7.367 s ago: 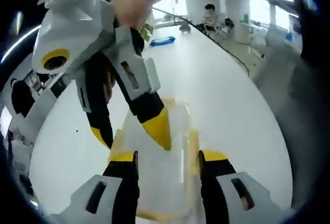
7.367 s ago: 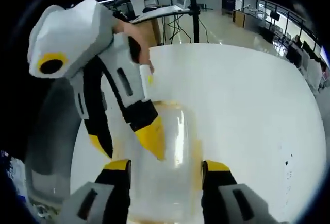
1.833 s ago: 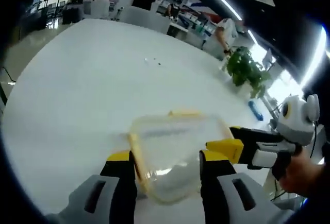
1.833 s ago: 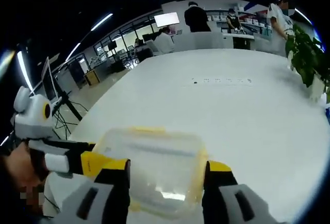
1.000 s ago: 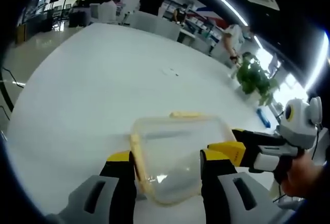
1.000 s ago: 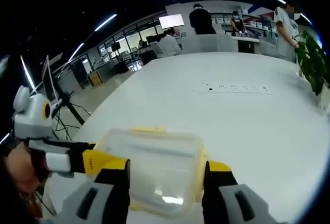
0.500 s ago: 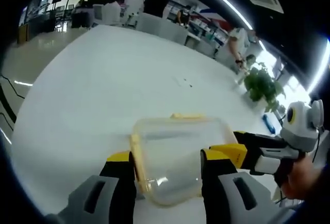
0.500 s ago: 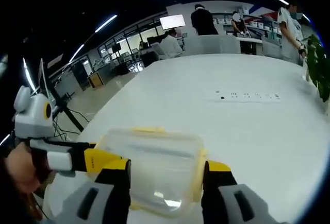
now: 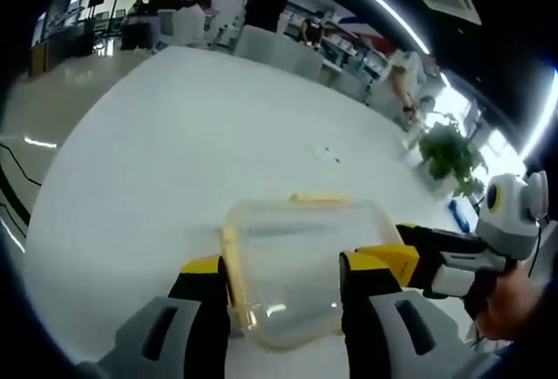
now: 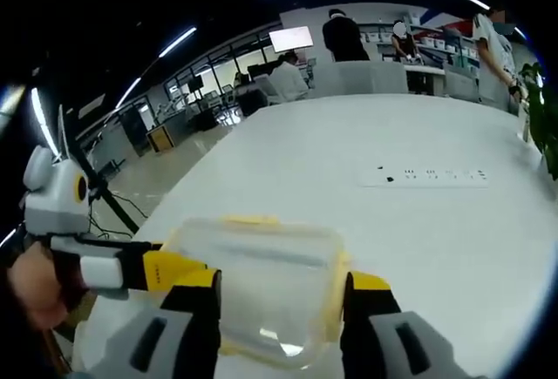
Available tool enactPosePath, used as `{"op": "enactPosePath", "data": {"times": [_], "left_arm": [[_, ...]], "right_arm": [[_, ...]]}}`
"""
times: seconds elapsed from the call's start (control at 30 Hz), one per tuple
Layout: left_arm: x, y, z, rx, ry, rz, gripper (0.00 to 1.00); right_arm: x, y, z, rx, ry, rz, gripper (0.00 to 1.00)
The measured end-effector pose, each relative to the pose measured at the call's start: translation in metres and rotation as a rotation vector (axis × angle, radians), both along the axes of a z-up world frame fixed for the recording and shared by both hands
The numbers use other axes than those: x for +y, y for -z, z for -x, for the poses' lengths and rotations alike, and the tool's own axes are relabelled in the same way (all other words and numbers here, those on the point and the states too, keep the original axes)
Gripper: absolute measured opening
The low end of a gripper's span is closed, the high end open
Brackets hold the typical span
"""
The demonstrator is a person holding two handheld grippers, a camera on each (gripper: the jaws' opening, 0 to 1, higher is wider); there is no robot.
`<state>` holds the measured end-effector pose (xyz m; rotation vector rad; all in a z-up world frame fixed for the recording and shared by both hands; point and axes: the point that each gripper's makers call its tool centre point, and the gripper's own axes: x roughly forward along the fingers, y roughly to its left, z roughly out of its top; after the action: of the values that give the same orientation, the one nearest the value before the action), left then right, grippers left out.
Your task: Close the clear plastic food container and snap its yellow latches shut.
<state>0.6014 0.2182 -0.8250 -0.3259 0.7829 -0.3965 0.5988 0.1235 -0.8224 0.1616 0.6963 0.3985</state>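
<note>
1. Both grippers straddle the clear plastic container (image 9: pixel 292 266) from opposite sides: the left gripper (image 9: pixel 283 267) has a yellow-tipped jaw on either flank of it, and the right gripper (image 10: pixel 281 281) does the same from across the box. Whether the jaws press the walls or only bracket them I cannot tell; each pair stands about the box's width apart.
2. In the left gripper view, the right gripper comes in from the right, its yellow tip touching or just beside the container's right edge. In the right gripper view, the left gripper (image 10: pixel 166 270) reaches in from the left to the near-left corner.
3. The container sits on the white table (image 9: pixel 174 135), lid already on top, so closing looks done and latching is the step in hand.
4. The yellow latch (image 9: pixel 316 197) on the far edge lies flat along the rim; another yellow latch (image 9: pixel 228 257) runs down the left side. Whether either is snapped home is too small to judge.
5. The next move likely calls for one gripper to steady the box while the other presses a latch flap down over the rim.
6. The box is a rounded rectangle of thin, glossy, see-through plastic that catches highlights; it will probably flex and slide on the smooth table. The latches are opaque, narrow strips.
</note>
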Motion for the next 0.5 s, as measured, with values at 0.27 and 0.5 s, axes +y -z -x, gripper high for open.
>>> {"op": "enactPosePath", "data": {"times": [0.27, 0.5], "left_arm": [[0.0016, 0.0002, -0.0004, -0.011, -0.003, -0.002, 0.51], [0.0084, 0.0016, 0.0018, -0.036, 0.025, -0.059, 0.64]], "right_arm": [[0.0000, 0.0012, -0.0011, 0.030, 0.008, -0.022, 0.56], [-0.0036, -0.0058, -0.0018, -0.006, -0.001, -0.044, 0.70]]}}
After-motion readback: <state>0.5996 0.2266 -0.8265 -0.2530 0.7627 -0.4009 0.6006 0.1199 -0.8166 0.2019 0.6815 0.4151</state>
